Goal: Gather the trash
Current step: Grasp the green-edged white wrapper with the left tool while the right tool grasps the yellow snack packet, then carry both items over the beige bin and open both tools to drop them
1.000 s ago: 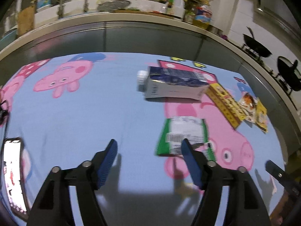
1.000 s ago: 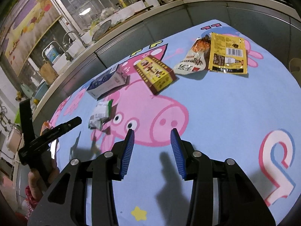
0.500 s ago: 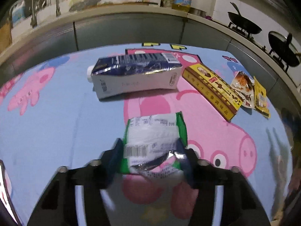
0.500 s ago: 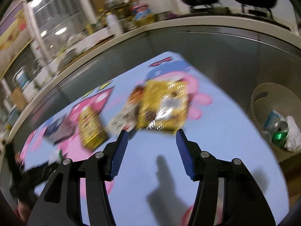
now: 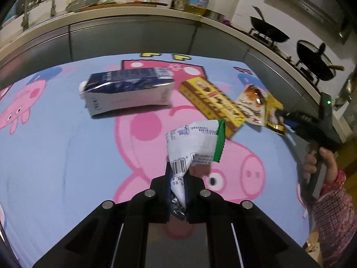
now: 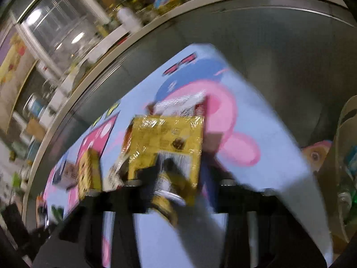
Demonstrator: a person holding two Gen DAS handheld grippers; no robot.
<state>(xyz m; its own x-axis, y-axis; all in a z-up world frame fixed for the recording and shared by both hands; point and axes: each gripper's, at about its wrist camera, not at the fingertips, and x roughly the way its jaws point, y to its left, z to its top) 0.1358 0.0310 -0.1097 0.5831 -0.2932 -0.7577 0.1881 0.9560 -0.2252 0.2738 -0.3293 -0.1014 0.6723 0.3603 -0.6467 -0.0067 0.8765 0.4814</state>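
Observation:
My left gripper [image 5: 178, 179] is shut on the near end of a green-and-white wrapper [image 5: 196, 140], its jaws closing tight and crumpling it above the cartoon-pig cloth [image 5: 55, 156]. In the blurred right wrist view, a yellow foil packet [image 6: 167, 138] sits crumpled between the fingers of my right gripper [image 6: 176, 178], whose jaws are closing on it. The left wrist view shows that same packet [image 5: 273, 116] at the cloth's right edge. A dark-blue milk carton [image 5: 127, 91], a yellow box [image 5: 212, 100] and an orange-and-white snack packet [image 5: 252, 102] lie on the cloth.
A beige bin [image 6: 348, 156] with trash in it stands off the cloth's right end. A grey counter front [image 5: 133, 38] curves behind the cloth, with bottles, a sink and woks [image 5: 267, 31] above. A person's hand [image 5: 321, 163] in a red patterned sleeve holds the right gripper.
The left gripper went forward to the green-and-white wrapper and closed on its end. The right gripper swung right across the cloth to the yellow packet and closed on it.

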